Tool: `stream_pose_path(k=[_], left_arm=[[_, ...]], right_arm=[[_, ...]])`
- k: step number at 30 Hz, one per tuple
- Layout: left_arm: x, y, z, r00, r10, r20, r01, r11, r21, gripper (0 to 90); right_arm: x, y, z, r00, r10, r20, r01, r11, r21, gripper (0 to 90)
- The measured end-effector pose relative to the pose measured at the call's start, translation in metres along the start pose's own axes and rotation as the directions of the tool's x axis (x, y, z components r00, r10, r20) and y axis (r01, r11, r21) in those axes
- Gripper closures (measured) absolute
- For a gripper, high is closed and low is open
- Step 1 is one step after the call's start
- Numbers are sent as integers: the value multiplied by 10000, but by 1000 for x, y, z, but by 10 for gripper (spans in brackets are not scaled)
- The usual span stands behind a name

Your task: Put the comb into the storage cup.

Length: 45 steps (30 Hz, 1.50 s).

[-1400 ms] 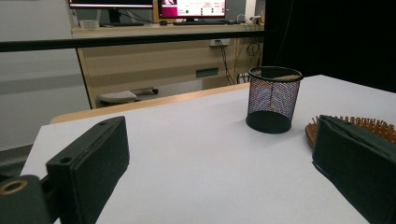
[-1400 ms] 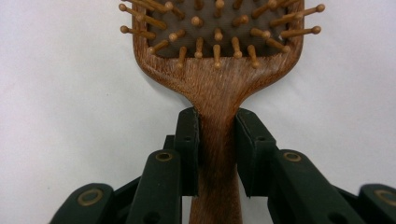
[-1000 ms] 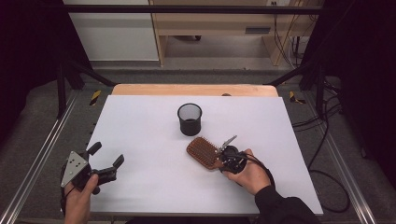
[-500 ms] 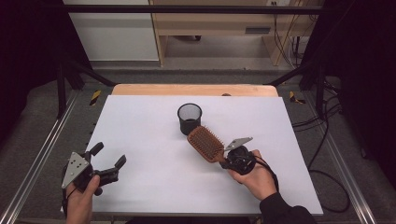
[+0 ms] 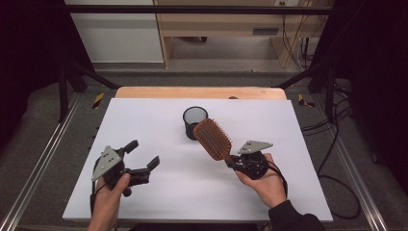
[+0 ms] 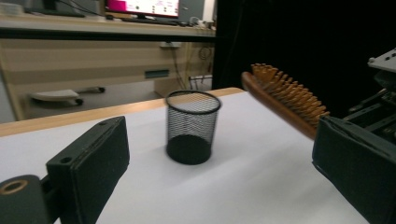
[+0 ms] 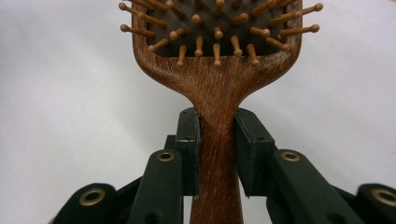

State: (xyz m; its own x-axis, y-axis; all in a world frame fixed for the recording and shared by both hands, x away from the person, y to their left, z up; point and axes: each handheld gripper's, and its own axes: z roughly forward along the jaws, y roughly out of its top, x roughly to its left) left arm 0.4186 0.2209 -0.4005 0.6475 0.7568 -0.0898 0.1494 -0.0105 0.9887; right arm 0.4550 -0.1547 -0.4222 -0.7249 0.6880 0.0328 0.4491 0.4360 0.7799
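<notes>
A wooden paddle hairbrush point(image 5: 211, 138) hangs tilted above the white table point(image 5: 144, 115), bristles facing up and toward the camera, with its head just in front of a black mesh cup point(image 5: 194, 121). My right gripper point(image 5: 234, 162) is shut on the brush handle; in the right gripper view both pads clamp the handle point(image 7: 217, 154) below the bristled head. My left gripper point(image 5: 142, 154) is held over the front left of the table, open and with nothing in it. In the left gripper view the mesh cup point(image 6: 192, 126) stands upright ahead between the wide jaws of the left gripper point(image 6: 222, 149), and the hairbrush point(image 6: 285, 100) reaches in from the right.
A wooden strip point(image 5: 192, 92) runs along the table's far edge. Metal rails point(image 5: 43, 163) flank the table on both sides, and cables point(image 5: 332, 144) lie on the floor to the right. A wooden desk point(image 5: 226, 24) stands beyond.
The right gripper has lifted the hairbrush off the table and tipped its head up beside the cup. The left gripper has moved right, toward the table's middle, and risen a little.
</notes>
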Motion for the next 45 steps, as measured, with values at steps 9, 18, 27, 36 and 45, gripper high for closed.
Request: stream_pose_path(k=[9,18,27,36,45], left_arm=[[-29,13,50,9933,-608,981,586,9980,252,44],[-46,25,75,9885,-729,1326,674,9967,450,42],[-48,26,83,9822,-1206,1439,1146,9922,494,39],[-49,34,84,9784,-1421,1499,1379,9897,383,39],[-49,38,89,9775,-1484,1496,1430,9886,465,38]], right_arm=[[5,2,-3,9998,121,144,-107,9950,-994,732],[13,5,-2,9999,119,24,-115,9907,-1354,732],[17,7,-2,10000,52,47,-43,9874,-1584,732],[21,8,-4,9998,-16,180,50,9827,-1853,732],[25,9,-4,9994,-257,246,299,9808,-1927,732]])
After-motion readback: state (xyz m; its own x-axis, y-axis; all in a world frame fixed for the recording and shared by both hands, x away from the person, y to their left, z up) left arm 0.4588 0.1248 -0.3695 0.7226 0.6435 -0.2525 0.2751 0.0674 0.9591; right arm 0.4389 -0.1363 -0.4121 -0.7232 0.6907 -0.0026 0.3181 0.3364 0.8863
